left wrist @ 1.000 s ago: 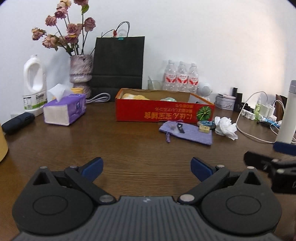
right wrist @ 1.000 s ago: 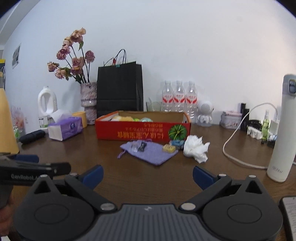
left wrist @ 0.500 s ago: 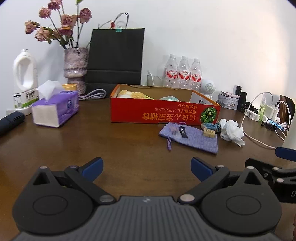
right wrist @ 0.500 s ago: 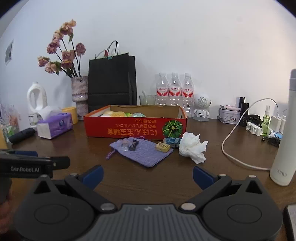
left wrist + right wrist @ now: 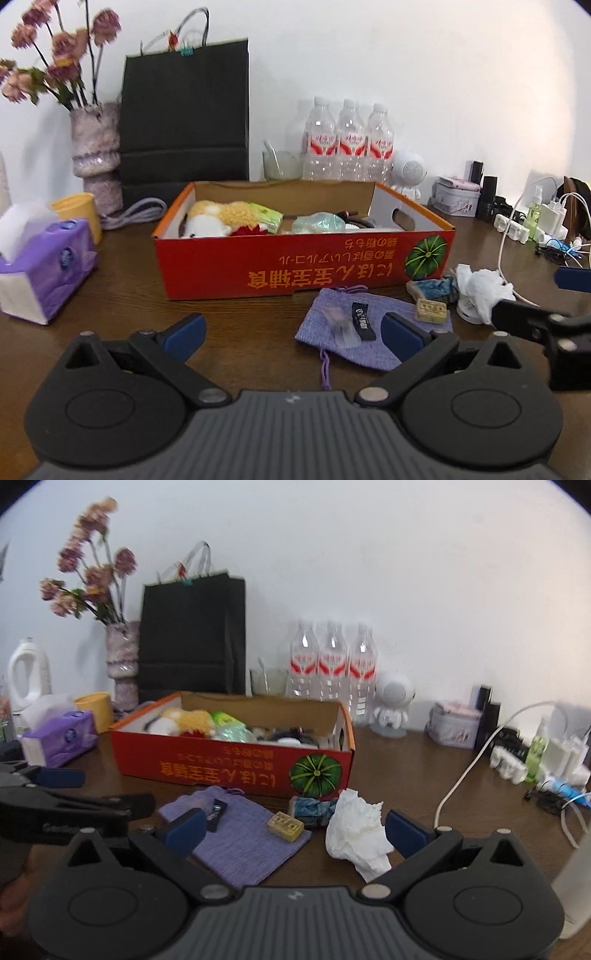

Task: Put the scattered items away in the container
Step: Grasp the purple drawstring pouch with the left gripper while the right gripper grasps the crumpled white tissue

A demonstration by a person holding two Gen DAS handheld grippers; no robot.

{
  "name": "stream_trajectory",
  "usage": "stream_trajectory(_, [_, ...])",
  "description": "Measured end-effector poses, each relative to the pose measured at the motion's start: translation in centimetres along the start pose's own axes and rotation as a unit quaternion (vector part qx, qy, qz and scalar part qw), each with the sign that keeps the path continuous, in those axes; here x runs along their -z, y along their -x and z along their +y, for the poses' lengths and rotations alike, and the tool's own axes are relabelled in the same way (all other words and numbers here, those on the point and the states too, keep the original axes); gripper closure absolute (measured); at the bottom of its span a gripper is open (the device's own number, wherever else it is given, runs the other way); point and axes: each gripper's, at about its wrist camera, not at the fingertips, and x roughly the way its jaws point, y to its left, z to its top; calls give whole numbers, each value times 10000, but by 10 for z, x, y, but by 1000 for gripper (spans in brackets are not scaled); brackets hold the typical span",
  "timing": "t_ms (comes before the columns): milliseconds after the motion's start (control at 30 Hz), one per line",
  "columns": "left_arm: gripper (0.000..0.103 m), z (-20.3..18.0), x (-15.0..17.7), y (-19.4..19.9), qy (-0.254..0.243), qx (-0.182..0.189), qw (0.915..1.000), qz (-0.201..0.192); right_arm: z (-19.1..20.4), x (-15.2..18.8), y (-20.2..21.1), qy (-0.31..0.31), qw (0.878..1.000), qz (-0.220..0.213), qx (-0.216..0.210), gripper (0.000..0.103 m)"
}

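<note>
Counting the loose things in front of the red cardboard box: one purple drawstring pouch, one black tag and one clear wrapper lying on it, one small tan block at its right edge, one blue crumpled packet touching the box front, and one white crumpled tissue just right of that. The pouch lies flat on the wooden table, long axis slanting from near the box toward the cameras (cord end nearest the left one). The box already holds a plush toy among other items. Left gripper is spread wide, empty; right gripper is likewise spread, its fingers flanking pouch corner and tissue without touching.
</note>
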Motion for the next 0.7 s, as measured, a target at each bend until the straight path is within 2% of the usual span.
stream_trajectory(100, [0,6,-3,-19,99,-8,9999,123,-8,-11,-28,-127,9999,39,96,0])
stream_trajectory(267, [3,8,-13,-44,190,-87,9997,140,-23,-19,-71,-729,9971,192,102,0])
stream_trajectory(400, [12,7,-18,-57,193,-50,9997,133,-33,-6,-93,-946,9941,536,33,0])
stream_trajectory(500, [32,6,-17,-66,192,-47,9994,282,-33,-2,-98,-888,9938,666,75,1])
stream_trajectory(667, [34,5,-11,-70,165,77,9987,466,-27,4,-101,-737,9942,786,1,8])
stream_trajectory(700, [37,4,-10,-69,139,84,9987,473,-26,5,-101,-688,9944,805,10,9])
